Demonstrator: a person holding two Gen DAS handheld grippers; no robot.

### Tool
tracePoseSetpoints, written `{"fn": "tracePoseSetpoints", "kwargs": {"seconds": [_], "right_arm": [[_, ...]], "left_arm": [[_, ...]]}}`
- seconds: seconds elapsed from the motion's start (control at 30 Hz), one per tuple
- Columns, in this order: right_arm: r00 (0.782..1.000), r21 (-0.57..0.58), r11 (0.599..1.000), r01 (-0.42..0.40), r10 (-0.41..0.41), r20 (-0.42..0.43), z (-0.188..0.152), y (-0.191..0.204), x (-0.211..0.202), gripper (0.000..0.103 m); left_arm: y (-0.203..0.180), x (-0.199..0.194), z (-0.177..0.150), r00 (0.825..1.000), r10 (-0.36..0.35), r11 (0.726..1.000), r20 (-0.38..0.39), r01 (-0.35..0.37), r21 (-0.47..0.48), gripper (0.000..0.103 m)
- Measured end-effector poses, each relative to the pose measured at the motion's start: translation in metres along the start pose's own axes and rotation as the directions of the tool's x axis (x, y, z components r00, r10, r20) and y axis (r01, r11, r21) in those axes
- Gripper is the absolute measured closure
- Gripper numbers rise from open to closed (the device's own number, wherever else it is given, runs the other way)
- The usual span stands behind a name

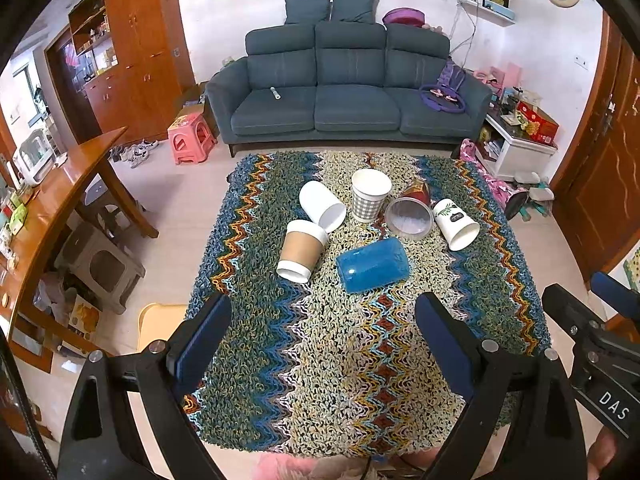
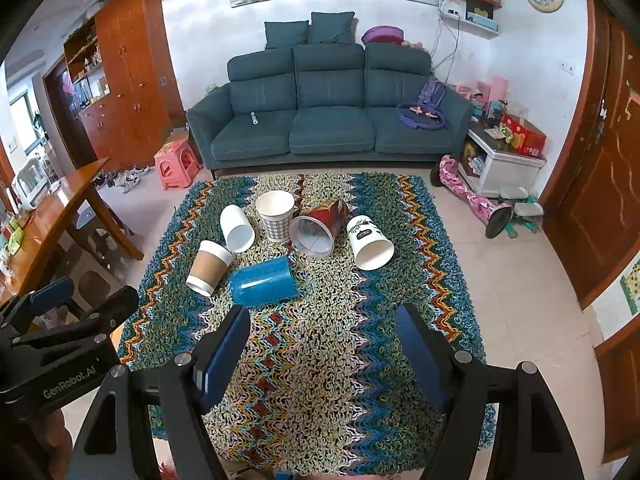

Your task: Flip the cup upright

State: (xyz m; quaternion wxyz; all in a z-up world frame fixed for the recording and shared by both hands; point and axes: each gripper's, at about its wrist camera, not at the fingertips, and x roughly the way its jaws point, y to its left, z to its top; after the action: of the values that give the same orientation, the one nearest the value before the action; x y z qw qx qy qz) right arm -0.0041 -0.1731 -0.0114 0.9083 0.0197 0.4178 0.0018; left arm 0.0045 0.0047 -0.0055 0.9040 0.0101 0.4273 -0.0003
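I see the blue cup [image 1: 373, 265] lying on its side mid-table [image 1: 400, 380], long axis left-right, base left, mouth right. Only the checked cup [image 1: 370, 195] stands upright, empty. My left gripper [image 1: 323, 340] and right gripper [image 2: 323, 347] hover near, jaws apart.

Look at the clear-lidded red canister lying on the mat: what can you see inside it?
Through the clear end of the red canister shows a pale whitish layer low inside; what it is cannot be told. The red wall hides the rest.
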Motion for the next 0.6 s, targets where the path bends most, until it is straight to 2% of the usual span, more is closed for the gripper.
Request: {"fn": "tracePoseSetpoints", "kwargs": {"seconds": [0.6], "right_arm": [[0.999,0.006,1.000,0.025,-0.024,-0.035,0.006,0.004,0.019,0.027]], "left_arm": [[-0.005,0.021,0.007,0.999,-0.029,0.999,-0.030,0.030,0.032,0.009]]}}
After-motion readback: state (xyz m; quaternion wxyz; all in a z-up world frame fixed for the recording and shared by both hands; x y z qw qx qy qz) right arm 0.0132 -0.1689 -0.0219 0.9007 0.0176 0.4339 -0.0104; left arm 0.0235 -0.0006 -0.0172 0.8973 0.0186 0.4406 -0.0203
